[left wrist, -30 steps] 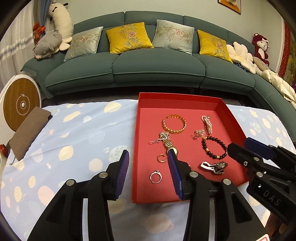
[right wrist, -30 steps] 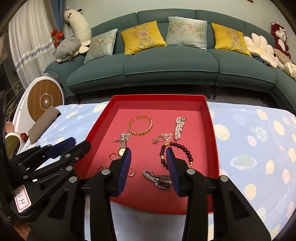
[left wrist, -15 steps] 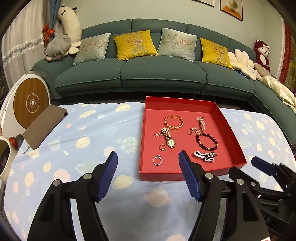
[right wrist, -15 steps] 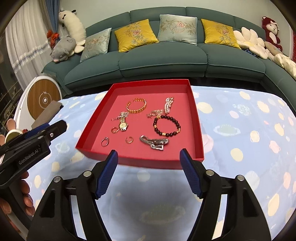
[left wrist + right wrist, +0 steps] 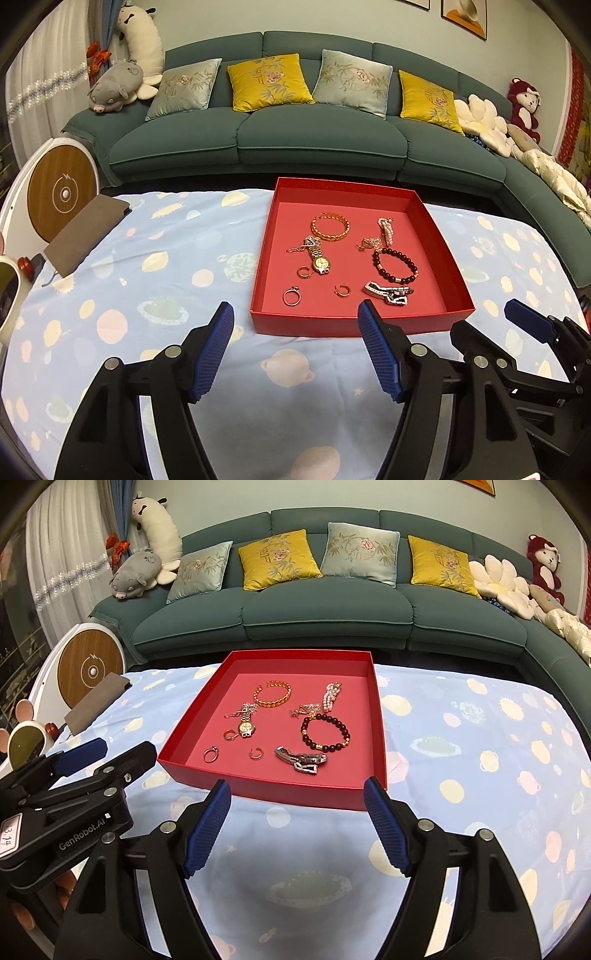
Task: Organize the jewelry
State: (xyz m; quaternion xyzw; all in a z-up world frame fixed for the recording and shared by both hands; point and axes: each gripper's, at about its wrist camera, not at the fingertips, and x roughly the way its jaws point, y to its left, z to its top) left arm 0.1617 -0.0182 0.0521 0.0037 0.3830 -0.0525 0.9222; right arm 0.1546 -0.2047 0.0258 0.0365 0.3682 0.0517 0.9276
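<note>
Tools (image 5: 295, 347) withdrawn, red tray (image 5: 262, 273) holding jewelry (image 5: 330, 228)

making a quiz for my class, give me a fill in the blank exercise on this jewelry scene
1. All the jewelry lies inside a ____ tray.
2. The gold bangle lies nearer the ____ than the watch does.
3. Both the left tongs and the right tongs are ____ and hold nothing.
4. The dark bead bracelet lies to the ____ of the watch.

Missing words: red; sofa; open; right

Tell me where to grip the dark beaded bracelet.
Take the dark beaded bracelet from above, pinching its near-right arc between inside and outside. It lies flat as an open loop, and that arc sits apart from the silver watch band nearby.
</note>
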